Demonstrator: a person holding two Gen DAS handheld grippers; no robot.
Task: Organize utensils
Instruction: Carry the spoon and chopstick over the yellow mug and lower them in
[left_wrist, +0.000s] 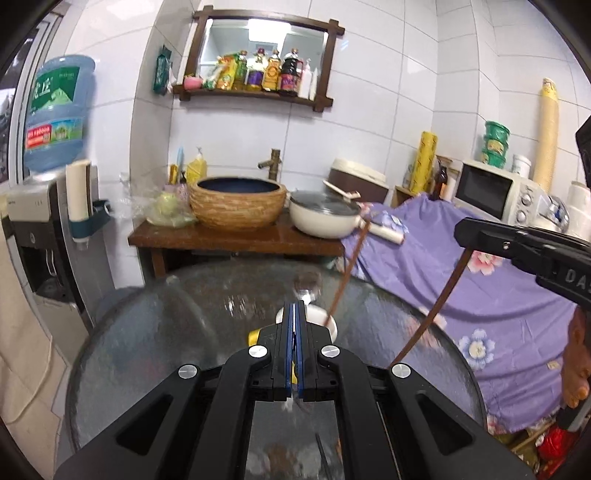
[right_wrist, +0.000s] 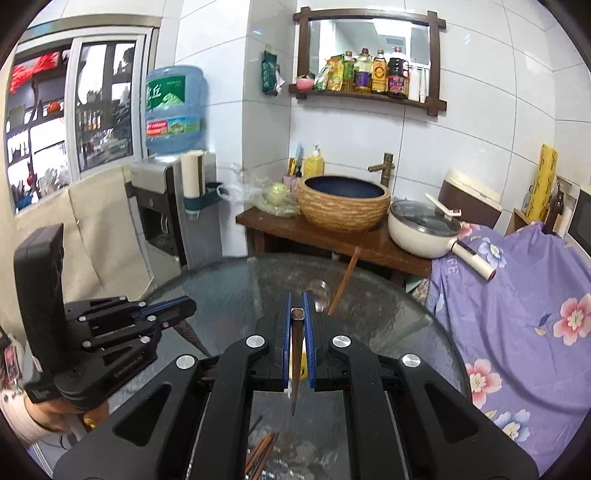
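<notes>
My left gripper (left_wrist: 294, 308) is shut on a metal spoon (left_wrist: 306, 295) and holds it over a white cup (left_wrist: 325, 319) on the round glass table (left_wrist: 155, 332). One brown chopstick (left_wrist: 349, 266) stands slanted in the cup. My right gripper (right_wrist: 296, 301) is shut on a second brown chopstick (right_wrist: 295, 354), which hangs down between the blue pads. That gripper (left_wrist: 465, 229) also shows at the right of the left wrist view with its chopstick (left_wrist: 432, 310) hanging. More chopsticks (right_wrist: 262, 454) lie on the glass near me.
A wooden stand (left_wrist: 229, 236) behind the table carries a woven basin (left_wrist: 238, 201) and a white lidded pot (left_wrist: 325, 214). A purple flowered cloth (left_wrist: 517, 295) covers the counter at right with a microwave (left_wrist: 495, 192). A water dispenser (left_wrist: 40, 206) stands at left.
</notes>
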